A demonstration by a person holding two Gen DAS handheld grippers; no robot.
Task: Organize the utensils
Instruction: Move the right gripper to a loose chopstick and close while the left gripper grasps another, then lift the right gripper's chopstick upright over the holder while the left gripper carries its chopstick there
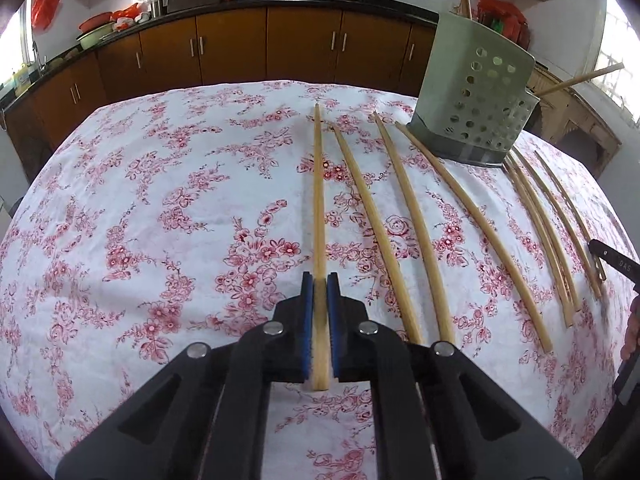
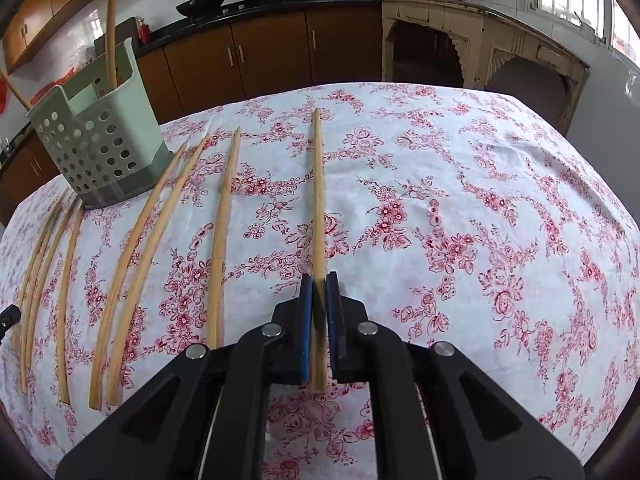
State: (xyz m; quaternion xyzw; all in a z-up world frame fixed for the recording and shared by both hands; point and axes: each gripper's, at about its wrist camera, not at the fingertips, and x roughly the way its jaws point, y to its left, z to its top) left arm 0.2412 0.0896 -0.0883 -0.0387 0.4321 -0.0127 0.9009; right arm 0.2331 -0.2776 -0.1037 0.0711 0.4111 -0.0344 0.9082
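Black linkage arms fill the bottom of both wrist views, and between their blue pads each of my grippers has a chopstick pinched. With my left gripper (image 1: 320, 280) the jaws are closed tight on the thick end of the leftmost chopstick (image 1: 319, 200), which runs straight away from me over the floral tablecloth (image 1: 160, 200). To its right in that view lie three more loose chopsticks (image 1: 400, 220) side by side, then a further cluster of thin ones (image 1: 552, 232) past the base of the holder. My right gripper (image 2: 319, 280) is likewise clamped shut on the near end of the rightmost chopstick (image 2: 318, 192), with its far tip pointing toward the table's back edge. Left of it in the right wrist view, one single stick (image 2: 224, 232) lies near, then a close pair, then more at the cloth's left edge. Beyond the row stands the pale green perforated utensil holder (image 2: 100, 148), upright on the cloth, with two chopsticks already standing in it and leaning out above its rim. Behind the table runs a dark counter over brown cabinets (image 1: 240, 48), with two woks on it.
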